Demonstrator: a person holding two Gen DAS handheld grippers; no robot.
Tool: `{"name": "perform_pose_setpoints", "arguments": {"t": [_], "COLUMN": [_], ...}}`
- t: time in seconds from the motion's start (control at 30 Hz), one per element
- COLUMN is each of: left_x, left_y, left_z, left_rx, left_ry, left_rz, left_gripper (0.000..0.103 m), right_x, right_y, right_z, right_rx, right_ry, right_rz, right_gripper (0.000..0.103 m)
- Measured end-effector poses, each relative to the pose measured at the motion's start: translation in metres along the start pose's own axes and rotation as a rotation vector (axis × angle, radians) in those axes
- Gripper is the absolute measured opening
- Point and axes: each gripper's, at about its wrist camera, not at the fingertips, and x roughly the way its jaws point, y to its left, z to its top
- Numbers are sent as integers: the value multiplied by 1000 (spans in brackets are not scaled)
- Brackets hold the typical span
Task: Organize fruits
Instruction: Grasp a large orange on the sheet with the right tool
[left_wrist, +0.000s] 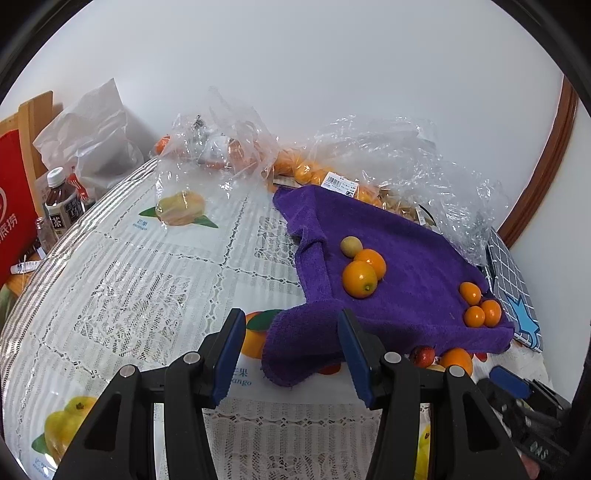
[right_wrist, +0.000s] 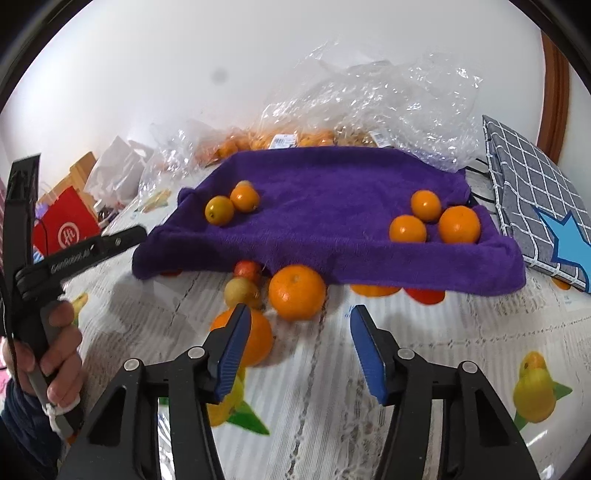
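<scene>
A purple towel (left_wrist: 406, 251) (right_wrist: 332, 192) lies spread on the lace tablecloth. Its left part carries two oranges (left_wrist: 360, 278) (right_wrist: 219, 210) and a yellowish fruit (left_wrist: 351, 245); its right corner carries three small oranges (left_wrist: 474, 316) (right_wrist: 407, 229). In front of the towel's near edge sit a big orange (right_wrist: 297, 291), a pale yellow fruit (right_wrist: 242, 291), a red fruit (right_wrist: 247, 269) (left_wrist: 423, 355) and another orange (right_wrist: 255, 339). My right gripper (right_wrist: 301, 332) is open, just short of the big orange. My left gripper (left_wrist: 291, 350) is open over the towel's folded corner, without pinching it.
Clear plastic bags (left_wrist: 369, 147) (right_wrist: 369, 99) with more oranges lie behind the towel. A grey checked folder (right_wrist: 532, 199) with a blue star sits to the right. A drink bottle (left_wrist: 61, 206), a red bag (left_wrist: 14, 199) and a white bag (left_wrist: 92, 136) crowd the far left. A hand (right_wrist: 59, 343) holds the left gripper.
</scene>
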Motion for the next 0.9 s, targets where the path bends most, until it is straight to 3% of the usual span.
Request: {"name": "perform_pose_setpoints", "arguments": {"t": [0.1,0.27,0.57,0.9], "left_x": [1,3,7,11], "left_y": [0,-1,4,2], "left_z": [0,-1,0,-1], "left_rx": [-1,3,-23,-7], "left_ry": [4,9,33,46], "left_rz": [-1,-3,-16,-21], "left_gripper": [50,50,50,50], "right_x": [8,20,40,33], "right_y": [-5,-3,-3,-10], "right_z": [8,14,17,19], "right_rx": [34,31,-5,25], "right_ry": [10,44,94,60], "right_rz": [0,50,42,52], "right_gripper": [43,43,44,39]}}
